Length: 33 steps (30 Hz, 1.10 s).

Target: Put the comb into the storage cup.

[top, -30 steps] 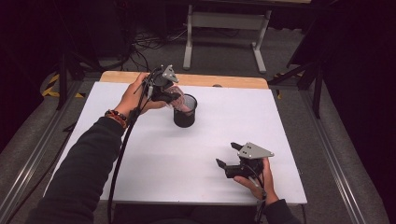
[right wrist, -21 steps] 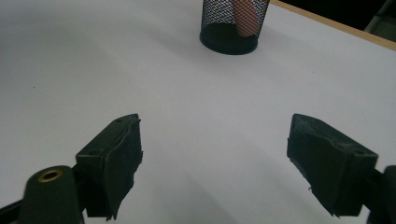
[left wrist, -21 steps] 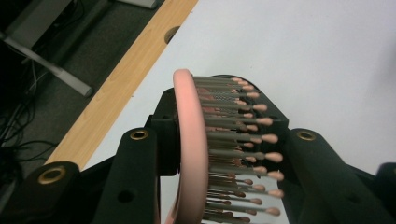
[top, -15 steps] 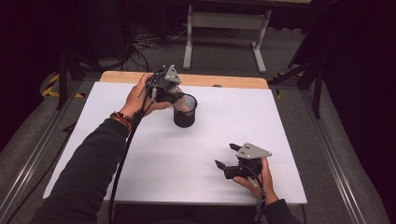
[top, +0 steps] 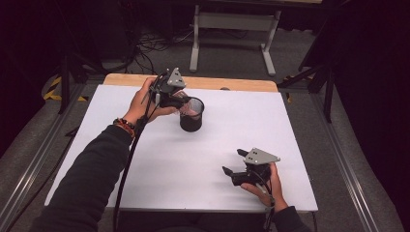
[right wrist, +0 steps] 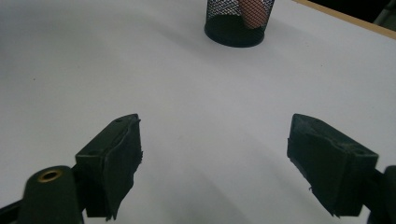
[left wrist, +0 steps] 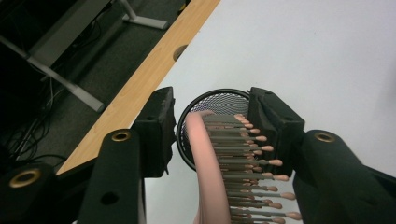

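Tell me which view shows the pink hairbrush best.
The left gripper view: the hairbrush is close between the left gripper jaws, bristles plain, above the mesh cup. The high view shows it small at the cup's rim; the right gripper view, a pink patch through the mesh.

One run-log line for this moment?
left gripper: shut on pink hairbrush, over black mesh cup | right gripper: open, idle | white table
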Motion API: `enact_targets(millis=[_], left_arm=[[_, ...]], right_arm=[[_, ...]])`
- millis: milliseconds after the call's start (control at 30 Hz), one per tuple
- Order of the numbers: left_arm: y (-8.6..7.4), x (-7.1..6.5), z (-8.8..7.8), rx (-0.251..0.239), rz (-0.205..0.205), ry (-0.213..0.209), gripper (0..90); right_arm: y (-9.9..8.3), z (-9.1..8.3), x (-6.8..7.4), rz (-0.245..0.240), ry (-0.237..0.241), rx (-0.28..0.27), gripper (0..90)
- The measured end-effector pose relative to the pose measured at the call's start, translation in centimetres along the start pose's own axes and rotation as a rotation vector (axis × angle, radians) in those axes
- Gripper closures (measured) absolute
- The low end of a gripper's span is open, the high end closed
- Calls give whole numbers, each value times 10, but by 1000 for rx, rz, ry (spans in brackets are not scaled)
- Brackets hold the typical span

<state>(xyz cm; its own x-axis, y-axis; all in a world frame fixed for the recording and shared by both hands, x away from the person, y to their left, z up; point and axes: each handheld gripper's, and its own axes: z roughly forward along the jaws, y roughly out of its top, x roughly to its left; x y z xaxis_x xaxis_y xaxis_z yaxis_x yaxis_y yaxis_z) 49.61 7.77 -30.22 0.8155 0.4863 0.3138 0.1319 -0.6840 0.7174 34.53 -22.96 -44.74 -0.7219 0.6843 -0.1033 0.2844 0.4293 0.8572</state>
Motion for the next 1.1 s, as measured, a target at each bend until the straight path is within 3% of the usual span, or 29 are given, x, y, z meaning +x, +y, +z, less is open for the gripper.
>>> enact_targets(millis=[267,533,767,1100], left_arm=[[-2,0,-10,-66,-18,19,412],[-5,-2,-18,-143,-29,12,330],[-8,-7,-23,-177,-32,11,231],[-11,-13,-32,-213,-21,18,171]], right_arm=[[1,-1,2,-18,-6,-9,190],[1,-2,2,-11,-27,-22,174],[2,-4,2,-13,-46,-33,169],[2,-6,0,-14,-73,-46,160]])
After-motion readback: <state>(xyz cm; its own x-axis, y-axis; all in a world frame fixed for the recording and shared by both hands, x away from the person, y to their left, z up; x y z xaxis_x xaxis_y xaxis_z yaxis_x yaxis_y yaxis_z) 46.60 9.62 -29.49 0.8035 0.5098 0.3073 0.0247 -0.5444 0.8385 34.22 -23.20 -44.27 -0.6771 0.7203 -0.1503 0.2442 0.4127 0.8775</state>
